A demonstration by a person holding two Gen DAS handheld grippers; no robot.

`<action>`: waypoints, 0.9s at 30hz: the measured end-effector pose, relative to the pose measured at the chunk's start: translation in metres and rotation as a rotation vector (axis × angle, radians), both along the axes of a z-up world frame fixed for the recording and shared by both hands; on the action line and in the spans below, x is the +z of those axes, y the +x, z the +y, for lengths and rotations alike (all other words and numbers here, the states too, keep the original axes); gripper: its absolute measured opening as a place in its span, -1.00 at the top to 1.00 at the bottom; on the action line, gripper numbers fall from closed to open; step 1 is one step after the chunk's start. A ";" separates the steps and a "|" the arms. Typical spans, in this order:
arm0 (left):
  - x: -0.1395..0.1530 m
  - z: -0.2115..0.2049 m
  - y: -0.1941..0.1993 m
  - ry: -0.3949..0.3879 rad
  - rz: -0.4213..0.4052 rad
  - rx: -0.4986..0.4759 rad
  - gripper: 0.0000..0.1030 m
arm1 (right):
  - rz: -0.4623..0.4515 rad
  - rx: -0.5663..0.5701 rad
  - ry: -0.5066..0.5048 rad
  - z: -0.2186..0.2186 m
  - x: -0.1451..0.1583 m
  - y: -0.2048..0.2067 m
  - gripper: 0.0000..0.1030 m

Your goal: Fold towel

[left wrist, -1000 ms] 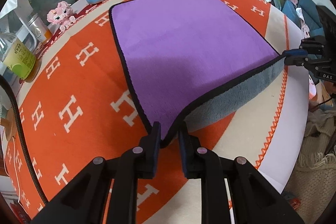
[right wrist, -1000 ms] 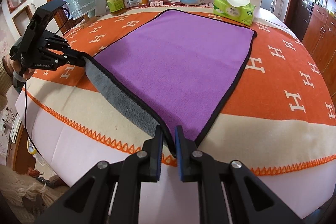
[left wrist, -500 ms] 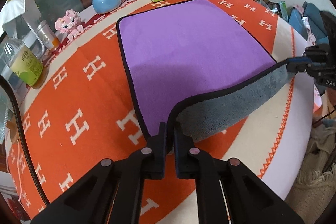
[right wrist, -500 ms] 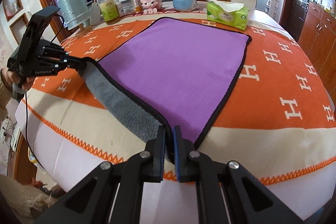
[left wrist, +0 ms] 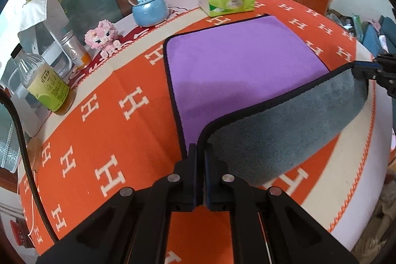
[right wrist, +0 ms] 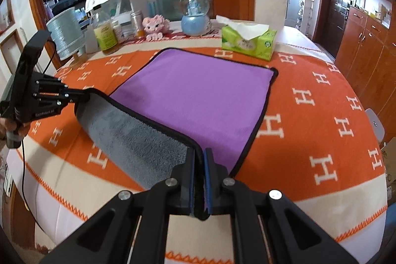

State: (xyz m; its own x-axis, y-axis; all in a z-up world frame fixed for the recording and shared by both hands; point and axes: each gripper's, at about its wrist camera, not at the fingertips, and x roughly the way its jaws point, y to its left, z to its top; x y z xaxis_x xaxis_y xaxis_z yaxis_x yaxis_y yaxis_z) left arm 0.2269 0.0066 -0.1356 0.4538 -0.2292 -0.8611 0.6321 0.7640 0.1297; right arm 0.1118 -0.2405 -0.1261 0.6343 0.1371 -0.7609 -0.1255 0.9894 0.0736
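The purple towel (left wrist: pixel 237 61) lies flat ahead of both tongs, its near edge lifted off the cloth so the grey underside (right wrist: pixel 133 140) hangs between them. The left gripper (left wrist: pixel 201 175) pinches one near corner and the right gripper (right wrist: pixel 198 180) pinches the other, each pressed together on the black hem. Beyond, an orange H-patterned tablecloth (right wrist: pixel 321 115) carries a tissue box (right wrist: pixel 248 41) and snow globe (left wrist: pixel 146 4) at the far side.

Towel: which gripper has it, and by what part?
Both. The left gripper and right gripper each pinch a near corner of the towel, lifting that edge.
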 end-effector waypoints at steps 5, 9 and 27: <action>0.001 -0.010 0.018 -0.008 -0.018 0.023 0.96 | -0.014 -0.012 -0.022 -0.004 0.002 0.017 0.89; 0.008 -0.020 0.038 -0.027 -0.032 0.042 0.96 | -0.022 -0.037 -0.036 -0.011 0.003 0.037 0.90; 0.012 -0.070 0.141 -0.045 -0.092 0.163 0.96 | -0.020 -0.205 -0.013 -0.065 -0.009 0.157 0.90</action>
